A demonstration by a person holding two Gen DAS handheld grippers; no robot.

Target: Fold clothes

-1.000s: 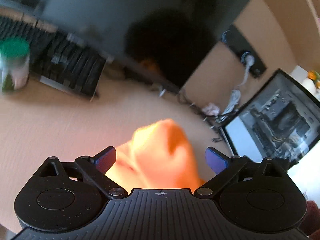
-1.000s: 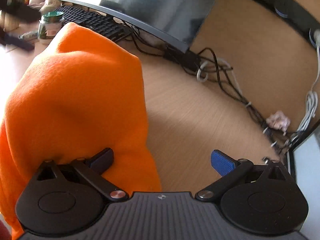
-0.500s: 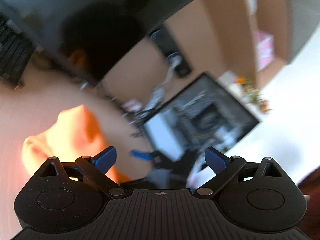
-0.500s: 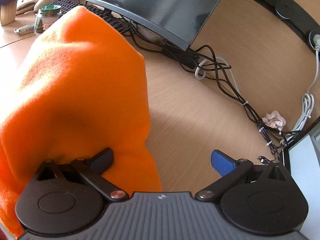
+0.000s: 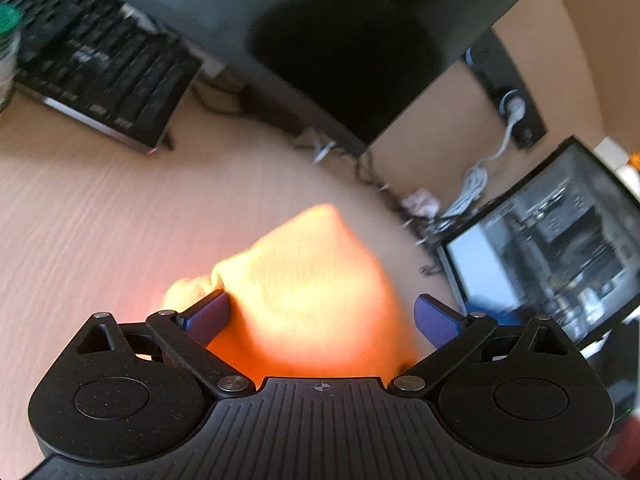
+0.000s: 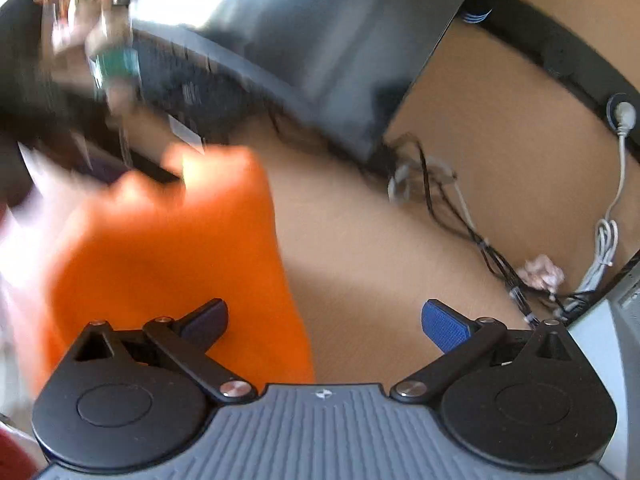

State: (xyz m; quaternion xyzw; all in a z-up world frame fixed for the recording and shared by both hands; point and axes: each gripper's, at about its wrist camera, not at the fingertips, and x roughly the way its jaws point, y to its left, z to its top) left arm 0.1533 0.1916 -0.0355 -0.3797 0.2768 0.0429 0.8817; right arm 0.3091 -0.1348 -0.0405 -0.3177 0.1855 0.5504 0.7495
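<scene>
An orange fleece garment [image 5: 312,300] lies bunched on the wooden desk [image 5: 100,208]. In the left wrist view it sits between my open left gripper's [image 5: 322,314] blue pads, touching the left pad [image 5: 208,314]. In the right wrist view the garment [image 6: 172,264] fills the lower left, under and beside the left finger of my right gripper [image 6: 324,318], which is open and empty. Both views are motion-blurred.
A dark monitor [image 5: 320,32] and black keyboard [image 5: 96,80] stand at the back. A green-lidded jar [image 6: 116,68] is far left. Tangled cables [image 6: 460,216] and a crumpled tissue [image 6: 540,272] lie right. A PC case [image 5: 560,240] stands at the right.
The left gripper swung away right, then back over the garment. The right gripper has pulled back and turned; the garment now looks lower and flatter in its view.
</scene>
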